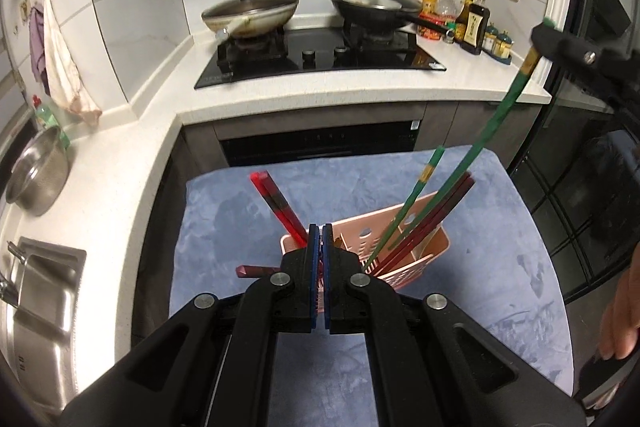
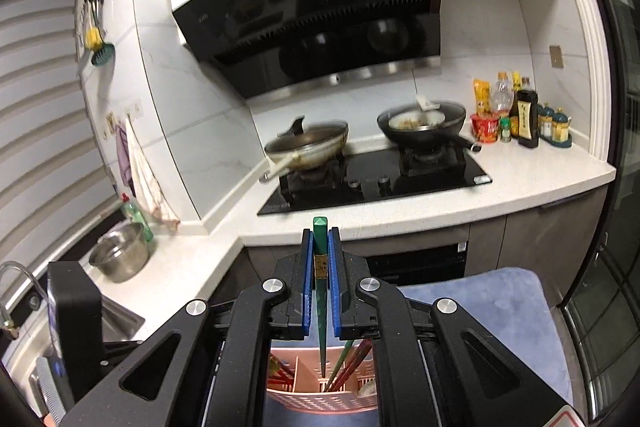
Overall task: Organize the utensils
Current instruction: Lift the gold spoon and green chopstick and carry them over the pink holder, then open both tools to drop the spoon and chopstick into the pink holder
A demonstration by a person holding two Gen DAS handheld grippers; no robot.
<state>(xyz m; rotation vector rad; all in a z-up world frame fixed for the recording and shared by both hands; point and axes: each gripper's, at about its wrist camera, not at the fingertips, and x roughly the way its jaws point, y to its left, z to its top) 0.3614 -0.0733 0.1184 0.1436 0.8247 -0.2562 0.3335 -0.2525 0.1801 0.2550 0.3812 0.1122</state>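
Observation:
A pink slotted holder (image 1: 416, 247) stands on a blue cloth (image 1: 500, 227). In it lean a pair of bright red chopsticks (image 1: 274, 201), dark red chopsticks (image 1: 444, 207) and a green chopstick with a yellow band (image 1: 424, 179). My left gripper (image 1: 320, 229) hovers just in front of the holder, shut, with nothing between its pads. My right gripper (image 2: 320, 233), seen from the left wrist at upper right (image 1: 546, 31), is shut on the top of another green chopstick (image 2: 320, 267). That chopstick (image 1: 492, 123) slants down with its tip in the holder (image 2: 320, 401). One dark red chopstick (image 1: 256, 271) lies on the cloth.
A white L-shaped counter (image 1: 312, 99) carries a stove with two woks (image 1: 252, 13), sauce bottles (image 1: 476, 23) and a steel pot (image 1: 38, 171) beside a sink (image 1: 44, 287). A dark glass door (image 1: 592, 187) stands at the right. A person's hand (image 1: 624, 311) is at the right edge.

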